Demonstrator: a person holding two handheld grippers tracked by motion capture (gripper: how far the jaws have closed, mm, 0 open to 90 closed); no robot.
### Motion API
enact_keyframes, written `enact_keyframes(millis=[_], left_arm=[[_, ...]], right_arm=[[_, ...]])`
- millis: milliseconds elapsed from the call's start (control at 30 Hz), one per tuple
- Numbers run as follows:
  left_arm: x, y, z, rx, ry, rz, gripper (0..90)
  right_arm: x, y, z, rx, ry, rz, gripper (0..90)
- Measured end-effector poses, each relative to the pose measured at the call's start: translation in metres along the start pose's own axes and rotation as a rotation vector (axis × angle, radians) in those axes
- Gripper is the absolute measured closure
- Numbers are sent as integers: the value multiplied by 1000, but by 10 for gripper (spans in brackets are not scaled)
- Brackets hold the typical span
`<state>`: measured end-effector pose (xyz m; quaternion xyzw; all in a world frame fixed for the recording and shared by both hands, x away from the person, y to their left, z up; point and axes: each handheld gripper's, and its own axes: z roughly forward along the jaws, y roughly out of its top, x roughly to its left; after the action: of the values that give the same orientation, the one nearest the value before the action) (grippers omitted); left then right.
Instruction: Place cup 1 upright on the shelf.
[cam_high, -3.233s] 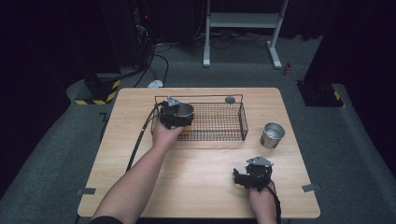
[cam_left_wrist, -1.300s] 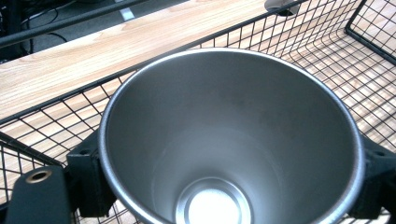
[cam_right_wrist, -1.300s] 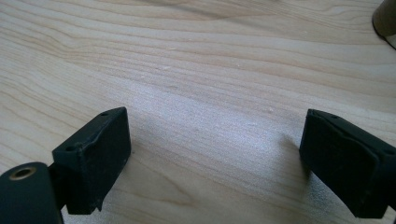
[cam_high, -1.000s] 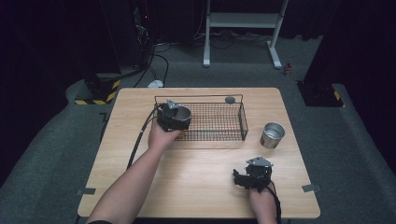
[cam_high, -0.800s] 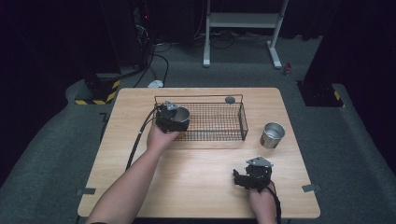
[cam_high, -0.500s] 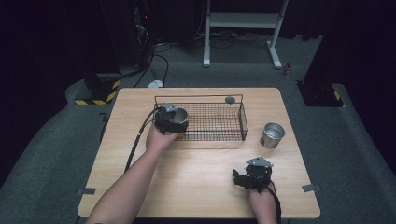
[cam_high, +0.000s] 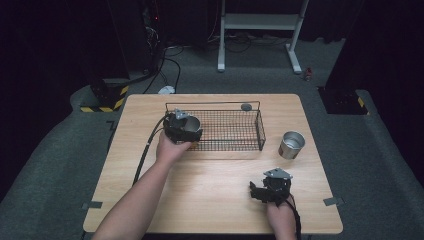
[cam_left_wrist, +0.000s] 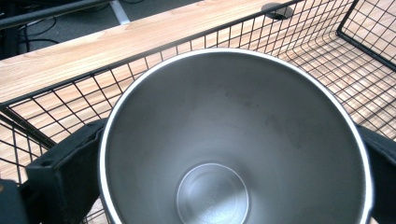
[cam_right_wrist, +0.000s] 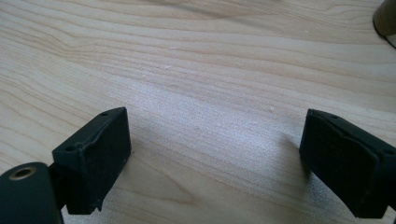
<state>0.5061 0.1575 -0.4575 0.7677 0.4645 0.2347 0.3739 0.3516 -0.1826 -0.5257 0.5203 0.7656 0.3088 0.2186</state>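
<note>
Between your left gripper's (cam_high: 181, 127) jaws sits a smooth steel cup (cam_left_wrist: 233, 140), clamped at the left end of the black wire basket (cam_high: 235, 131). Your right gripper (cam_right_wrist: 212, 161) rests spread wide on the pale wood table (cam_high: 210, 185). A second cup (cam_high: 291, 144) stands right of the basket; dark carpet surrounds.

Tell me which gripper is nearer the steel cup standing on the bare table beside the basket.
Right. The right gripper rests open on the table just in front of that cup; the left gripper is across the wire basket, holding another cup.
</note>
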Motion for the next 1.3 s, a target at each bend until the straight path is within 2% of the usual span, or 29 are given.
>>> enact_keyframes(millis=[733,1000,1033,1067,1300], left_arm=[[4,-2,-15,-15,-12,-17,0],[6,-5,-24,-15,-22,-26,0],[8,-5,-25,-14,-19,-15,0],[8,-6,-27,-20,-29,-27,0],[11,-8,-35,-27,-26,-29,0]], right_arm=[[0,0,0,1,1,0,88],[0,0,0,1,1,0,88],[0,0,0,1,1,0,88],[0,0,0,1,1,0,88],[0,0,0,0,0,0,88]])
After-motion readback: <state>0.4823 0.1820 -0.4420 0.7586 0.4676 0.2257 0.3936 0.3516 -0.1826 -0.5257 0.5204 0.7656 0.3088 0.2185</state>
